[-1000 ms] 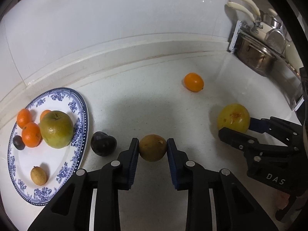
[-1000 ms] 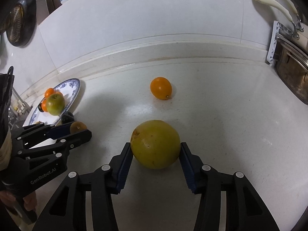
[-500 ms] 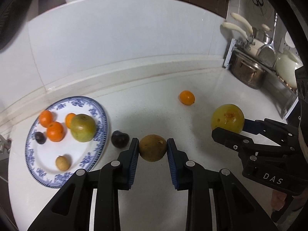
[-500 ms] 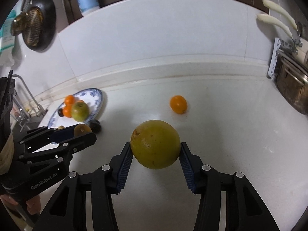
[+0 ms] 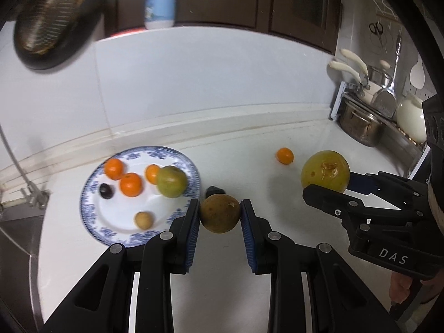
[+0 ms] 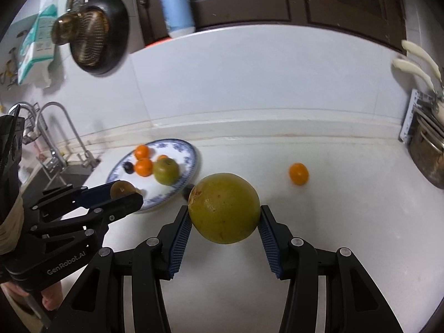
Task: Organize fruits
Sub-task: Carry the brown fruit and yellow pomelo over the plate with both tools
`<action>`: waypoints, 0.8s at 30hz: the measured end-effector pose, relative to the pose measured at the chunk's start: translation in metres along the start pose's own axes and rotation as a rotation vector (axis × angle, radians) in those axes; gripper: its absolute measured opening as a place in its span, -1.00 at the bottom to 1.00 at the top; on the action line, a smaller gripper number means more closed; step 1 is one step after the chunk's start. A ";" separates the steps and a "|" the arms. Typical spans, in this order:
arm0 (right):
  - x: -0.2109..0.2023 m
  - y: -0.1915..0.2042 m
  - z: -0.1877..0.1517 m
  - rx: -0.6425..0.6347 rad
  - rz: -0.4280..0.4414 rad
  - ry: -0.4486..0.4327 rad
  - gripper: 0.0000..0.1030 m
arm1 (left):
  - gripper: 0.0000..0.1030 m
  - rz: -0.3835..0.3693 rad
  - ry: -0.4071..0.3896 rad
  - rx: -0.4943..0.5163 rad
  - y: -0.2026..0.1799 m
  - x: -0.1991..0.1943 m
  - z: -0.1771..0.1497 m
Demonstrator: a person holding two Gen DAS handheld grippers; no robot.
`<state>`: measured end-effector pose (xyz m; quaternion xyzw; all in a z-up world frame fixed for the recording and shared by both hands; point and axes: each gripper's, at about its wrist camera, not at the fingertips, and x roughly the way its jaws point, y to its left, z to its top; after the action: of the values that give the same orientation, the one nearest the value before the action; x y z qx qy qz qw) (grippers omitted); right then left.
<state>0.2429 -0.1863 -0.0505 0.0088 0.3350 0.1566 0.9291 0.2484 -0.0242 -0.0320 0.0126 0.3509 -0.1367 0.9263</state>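
left wrist view: left gripper (image 5: pixel 220 213) fingers pinching brown fruit (image 5: pixel 220 213), right gripper (image 6: pixel 224 223) pinching yellow fruit (image 6: pixel 224 208); both lifted off worktop (image 5: pixel 249 172) since second ago, plate (image 5: pixel 91 213) next, likely.

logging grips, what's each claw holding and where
Left claw: small round brown fruit, pinched at its sides. Right claw: large round yellow-green fruit, likewise.

dark fruit (image 5: pixel 215 190): mostly hidden just beyond the brown fruit (image 5: pixel 220 213) in the left gripper (image 5: pixel 220 222), kind unclear | bottle (image 5: pixel 161 0): blurred, top cut off far above | right gripper (image 5: pixel 330 186): far finger hidden behind the yellow fruit (image 5: pixel 325 171) | pot (image 6: pixel 428 161): cut off at far right
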 end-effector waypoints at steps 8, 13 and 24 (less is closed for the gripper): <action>-0.004 0.036 0.008 -0.047 0.050 -0.013 -0.03 | -0.43 0.051 -0.041 -0.029 0.028 -0.031 -0.006; 0.000 0.056 0.012 -0.069 0.087 -0.012 -0.03 | -0.43 0.084 -0.053 -0.046 0.045 -0.042 -0.009; 0.027 0.088 0.029 -0.118 0.155 0.000 -0.03 | -0.43 0.158 -0.058 -0.067 0.083 -0.044 -0.015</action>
<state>0.2558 -0.0920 -0.0337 -0.0200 0.3233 0.2477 0.9131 0.2287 0.0678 -0.0201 0.0054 0.3262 -0.0519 0.9438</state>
